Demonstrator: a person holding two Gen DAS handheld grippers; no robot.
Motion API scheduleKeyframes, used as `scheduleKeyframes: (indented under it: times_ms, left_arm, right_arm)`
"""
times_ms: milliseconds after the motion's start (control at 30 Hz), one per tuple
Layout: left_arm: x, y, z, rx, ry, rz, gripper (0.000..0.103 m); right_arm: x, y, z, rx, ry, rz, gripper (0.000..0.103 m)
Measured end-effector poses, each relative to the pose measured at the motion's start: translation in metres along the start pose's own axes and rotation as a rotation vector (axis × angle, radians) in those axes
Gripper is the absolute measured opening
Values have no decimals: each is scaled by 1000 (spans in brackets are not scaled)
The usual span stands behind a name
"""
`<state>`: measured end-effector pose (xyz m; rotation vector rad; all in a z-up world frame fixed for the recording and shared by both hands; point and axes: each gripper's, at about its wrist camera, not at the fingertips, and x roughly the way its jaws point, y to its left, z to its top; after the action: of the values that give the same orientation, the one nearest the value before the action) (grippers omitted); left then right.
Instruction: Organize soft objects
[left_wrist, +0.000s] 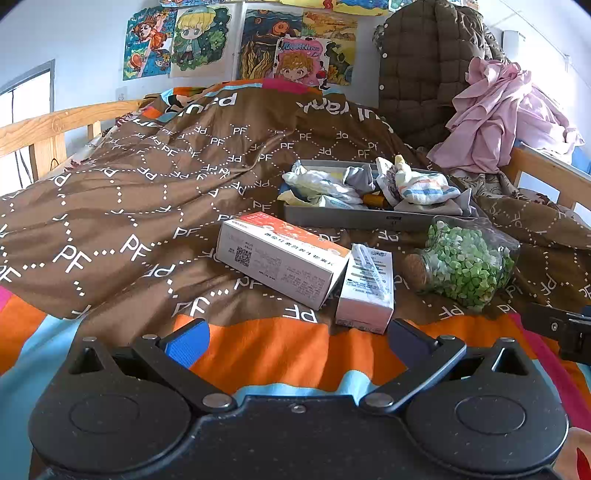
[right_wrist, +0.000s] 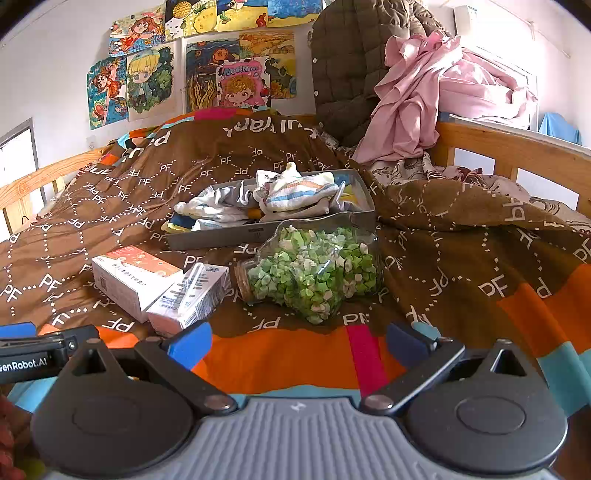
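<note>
Left wrist view: socks (left_wrist: 369, 186) piled loose in grey tray (left_wrist: 332, 218) on bed. Light, limp, non-slip; best pinched at a bunched fold on top of tray pile. Left tongs (left_wrist: 295, 341) and right tongs (right_wrist: 297, 341) both spread, empty, near side of tray.

Matt printed cloth on the bed cover (right_wrist: 424, 236), creased. Soft woven cloth socks (right_wrist: 295, 195) piled in a smooth grey matt tray (right_wrist: 236, 236). Glossy clear glass jar (right_wrist: 317, 273) with rough cork stopper (right_wrist: 242, 280). Smooth printed cardboard boxes (left_wrist: 280, 266). Pale bare-wood bed rail (left_wrist: 48, 129). Paper posters (right_wrist: 147, 81). Quilted matt jacket (left_wrist: 421, 66). Matt black plastic tongs (left_wrist: 295, 343).
</note>
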<state>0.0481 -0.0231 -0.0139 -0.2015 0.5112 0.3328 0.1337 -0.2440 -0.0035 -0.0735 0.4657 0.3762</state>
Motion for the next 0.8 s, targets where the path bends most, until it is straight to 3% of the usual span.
scheduleKeyframes:
  times_ms: [800]
  left_arm:
    - [1, 1, -2, -4, 7, 3, 102]
  right_arm:
    - [0, 0, 0, -1, -1, 0, 103]
